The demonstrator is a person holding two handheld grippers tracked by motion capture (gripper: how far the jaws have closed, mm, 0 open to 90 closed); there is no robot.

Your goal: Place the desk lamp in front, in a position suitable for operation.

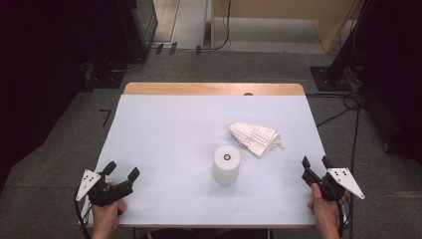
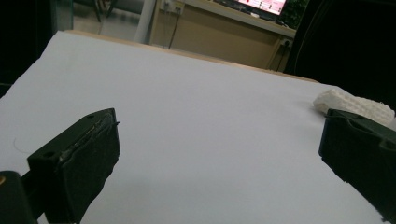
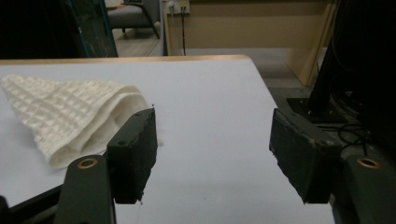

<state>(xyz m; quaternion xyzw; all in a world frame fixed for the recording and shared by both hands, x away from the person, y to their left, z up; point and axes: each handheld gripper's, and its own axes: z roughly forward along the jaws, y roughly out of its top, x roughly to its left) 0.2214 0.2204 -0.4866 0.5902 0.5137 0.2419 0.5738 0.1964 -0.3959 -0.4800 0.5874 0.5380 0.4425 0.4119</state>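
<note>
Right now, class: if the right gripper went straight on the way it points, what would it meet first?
Probably nothing on the table: between the right gripper's open jaws lies bare white surface up to the far edge. The cloth sits just left of that line, so the left jaw might brush it; depth is hard to judge.

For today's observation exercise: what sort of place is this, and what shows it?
Probably a lab or office workroom: a wooden desk under a white sheet, cables trailing over grey carpet, and dark equipment stands.
</note>
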